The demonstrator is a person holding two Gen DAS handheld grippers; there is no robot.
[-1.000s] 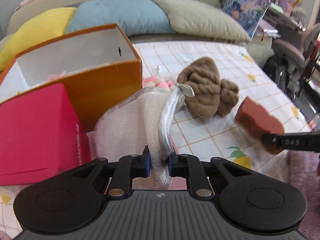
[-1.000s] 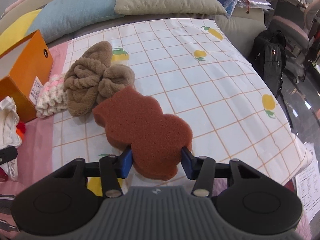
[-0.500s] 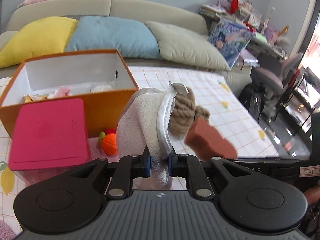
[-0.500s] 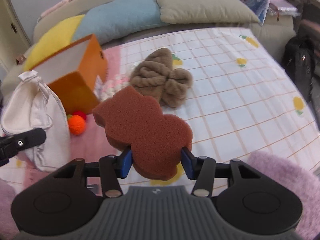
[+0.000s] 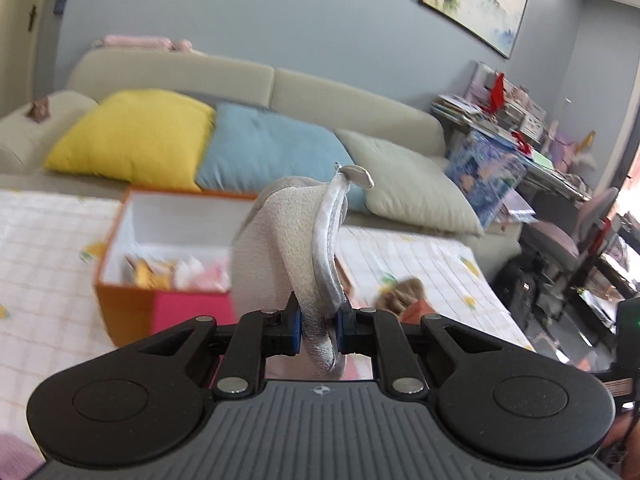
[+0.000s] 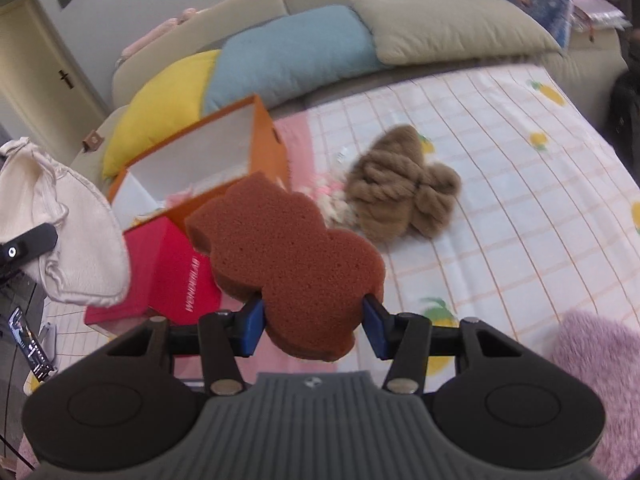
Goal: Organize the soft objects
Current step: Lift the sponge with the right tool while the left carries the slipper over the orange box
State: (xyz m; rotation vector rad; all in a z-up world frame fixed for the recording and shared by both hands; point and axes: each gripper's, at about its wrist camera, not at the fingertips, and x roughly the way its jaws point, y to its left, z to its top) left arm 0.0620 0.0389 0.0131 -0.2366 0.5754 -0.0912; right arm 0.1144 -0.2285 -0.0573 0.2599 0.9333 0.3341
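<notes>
- Cream fleece fills the middle of the left wrist view: the cloth bag point(image 5: 288, 248), edged with a silvery strap, is pinched between the left gripper point(image 5: 318, 326) fingers, which are nearly closed on its lower fold.
- A second ago this bag hung low, close against the orange box point(image 5: 132, 304); now it is raised, and the camera looks down into the open box from above, with the pink lid point(image 5: 192, 312) leaning at its near side.
- The inside of the box is blurred; something yellowish and pink lies there, no more can be told.
- In the right wrist view the rust-brown sponge point(image 6: 288, 264) sits clamped between the right gripper point(image 6: 314, 324) fingers, held moderately wide across its lobed body.
- It has risen off the checked sheet of the bed point(image 6: 520, 208) and now hangs near the box, with the bag on the far left.
- The brown woolly bundle point(image 6: 404, 184) lies on the bed to the right of the box, not yet gathered.
- Both lifts suggest carrying toward the box; release over its opening would likely come next.
</notes>
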